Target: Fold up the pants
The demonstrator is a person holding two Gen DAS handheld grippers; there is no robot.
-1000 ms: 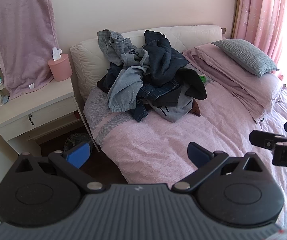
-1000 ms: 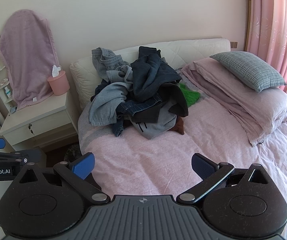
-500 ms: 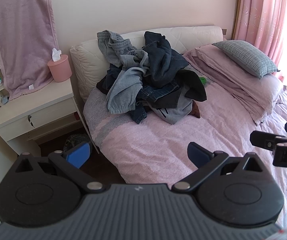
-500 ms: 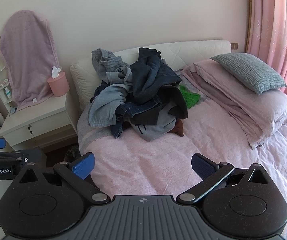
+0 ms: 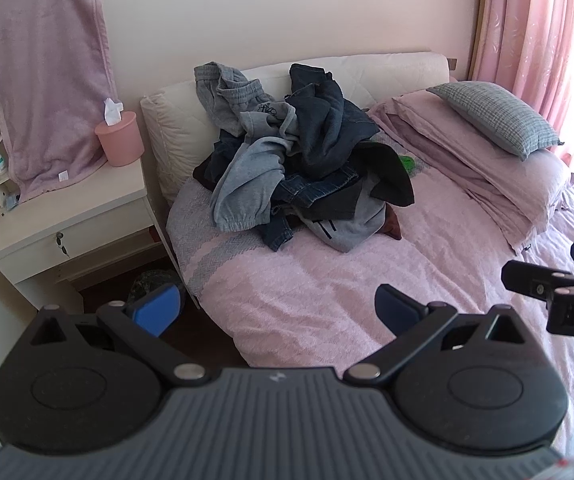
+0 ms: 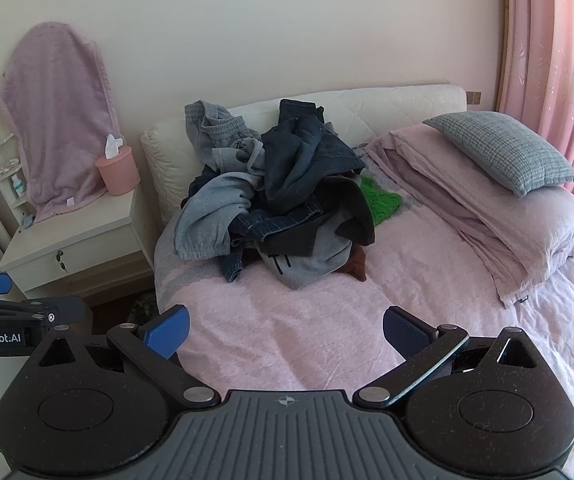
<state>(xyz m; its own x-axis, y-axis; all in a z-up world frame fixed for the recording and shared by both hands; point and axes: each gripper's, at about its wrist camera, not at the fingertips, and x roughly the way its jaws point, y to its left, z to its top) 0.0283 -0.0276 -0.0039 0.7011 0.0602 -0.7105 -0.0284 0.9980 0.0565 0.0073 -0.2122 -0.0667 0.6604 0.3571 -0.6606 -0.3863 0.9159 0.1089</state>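
A heap of pants lies against the headboard on the pink bed: grey sweatpants, dark jeans and black pieces tangled together. My left gripper is open over the bed's near left corner, well short of the heap, with nothing between its blue pads. My right gripper is open too, empty, above the bare sheet in front of the heap. Each gripper shows at the edge of the other's view.
A white nightstand with a pink tissue box stands left of the bed. A pink towel hangs behind it. Folded bedding and a grey pillow fill the right side. A green item lies behind the heap.
Both views have drifted slightly, so the heap sits a little lower in frame. Both grippers stay open and empty.
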